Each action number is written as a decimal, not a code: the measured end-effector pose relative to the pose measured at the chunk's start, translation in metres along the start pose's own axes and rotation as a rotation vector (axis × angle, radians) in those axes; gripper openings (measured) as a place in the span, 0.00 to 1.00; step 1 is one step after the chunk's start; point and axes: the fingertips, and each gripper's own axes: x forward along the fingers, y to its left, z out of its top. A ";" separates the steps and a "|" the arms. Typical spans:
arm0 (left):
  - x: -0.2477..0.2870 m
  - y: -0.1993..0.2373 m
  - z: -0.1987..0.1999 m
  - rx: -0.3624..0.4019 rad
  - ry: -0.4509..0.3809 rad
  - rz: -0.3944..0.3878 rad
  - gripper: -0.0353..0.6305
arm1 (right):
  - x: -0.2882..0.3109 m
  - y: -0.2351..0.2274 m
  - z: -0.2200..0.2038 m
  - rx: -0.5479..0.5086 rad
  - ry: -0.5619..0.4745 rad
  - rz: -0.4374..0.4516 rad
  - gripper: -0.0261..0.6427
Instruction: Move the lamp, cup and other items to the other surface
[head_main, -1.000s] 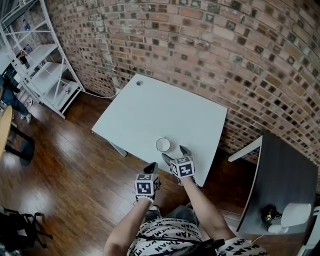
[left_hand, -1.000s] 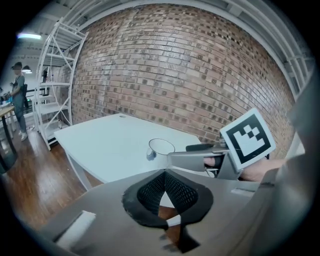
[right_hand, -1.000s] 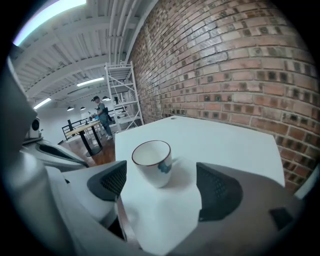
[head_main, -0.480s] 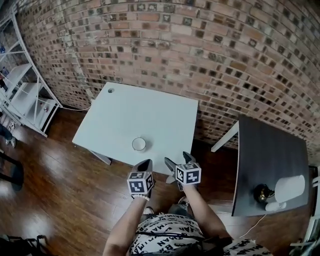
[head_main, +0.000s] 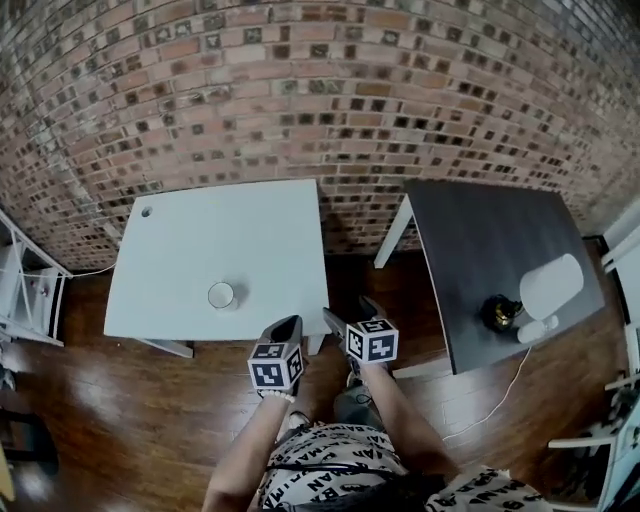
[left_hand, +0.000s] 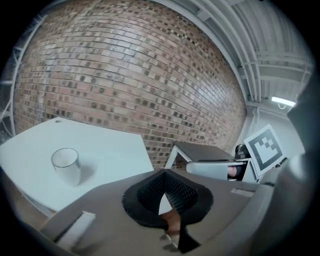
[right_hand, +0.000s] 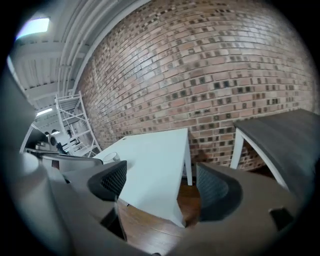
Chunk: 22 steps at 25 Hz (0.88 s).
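Observation:
A clear glass cup (head_main: 221, 295) stands near the front edge of the white table (head_main: 230, 235). On the dark table (head_main: 480, 250) to the right stands a lamp with a white shade (head_main: 551, 285) and a black base (head_main: 498, 313). Both grippers hang over the wood floor in front of the gap between the tables. My left gripper (head_main: 286, 329) is shut with nothing in it; the cup (left_hand: 66, 165) sits to its left. My right gripper (head_main: 350, 313) is open and holds nothing, and between its fingers I see the white table's corner (right_hand: 172, 165). The cup (right_hand: 111, 158) shows small at that view's left.
A brick wall (head_main: 320, 90) runs behind both tables. A white shelf rack (head_main: 25, 290) stands at the far left. A pale cord (head_main: 500, 390) runs from the lamp down to the floor. White furniture (head_main: 622, 250) edges the far right.
The view has swung right, bringing the dark table and lamp well into sight. Both grippers have drawn back from the cup and the white table. Their jaw states are unchanged.

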 end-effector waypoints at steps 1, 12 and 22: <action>0.005 -0.014 0.001 0.018 0.006 -0.036 0.06 | -0.009 -0.010 -0.004 0.017 -0.008 -0.027 0.71; 0.072 -0.221 -0.031 0.240 0.132 -0.442 0.05 | -0.171 -0.187 -0.052 0.266 -0.144 -0.440 0.71; 0.127 -0.349 -0.058 0.350 0.206 -0.604 0.05 | -0.281 -0.334 -0.075 0.389 -0.267 -0.675 0.65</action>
